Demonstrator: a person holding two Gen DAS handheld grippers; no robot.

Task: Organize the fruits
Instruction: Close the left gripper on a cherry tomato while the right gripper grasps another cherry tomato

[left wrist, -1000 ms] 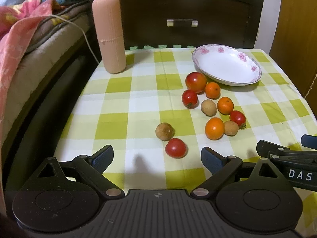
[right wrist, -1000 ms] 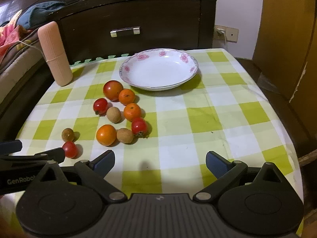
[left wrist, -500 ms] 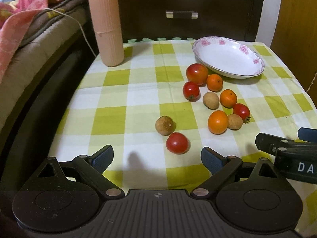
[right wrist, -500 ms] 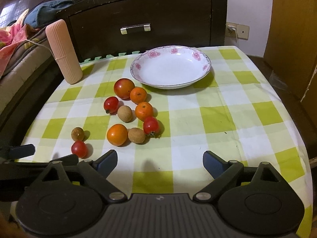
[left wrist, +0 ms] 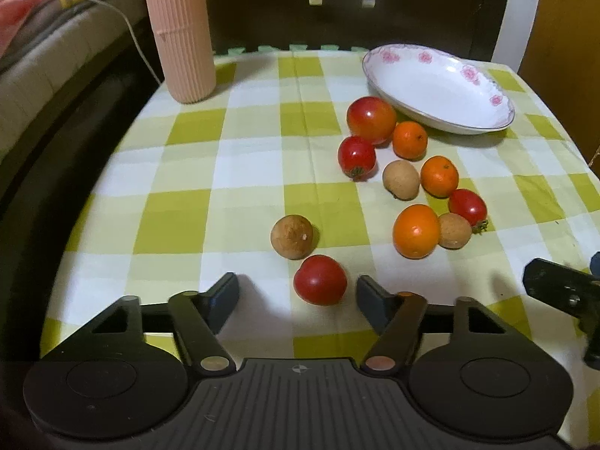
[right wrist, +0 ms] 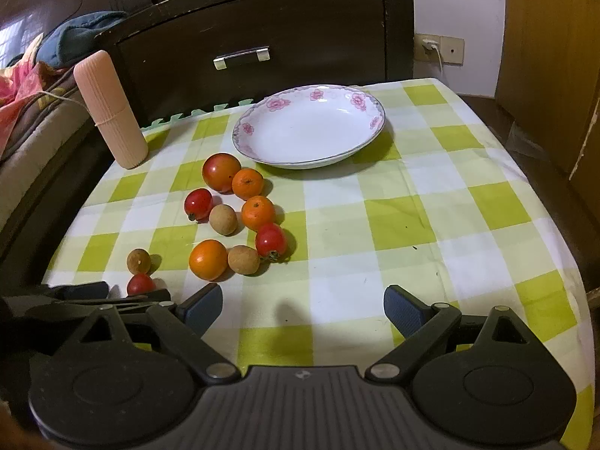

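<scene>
Left wrist view: the left gripper [left wrist: 297,292] has come forward, its jaws wide open either side of a smooth round tomato [left wrist: 320,279]; no long axis shows. A rough brown longan [left wrist: 292,236] sits just beyond.

Right wrist view: the right gripper [right wrist: 303,309], jaws open, hangs over checked tabletop [right wrist: 431,225]. The glossy plate [right wrist: 369,138] lies far, seemingly empty.

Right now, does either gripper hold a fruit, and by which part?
Nothing is held. The left gripper is open around the nearest tomato, not gripping it. The right gripper is open, over bare cloth.
</scene>
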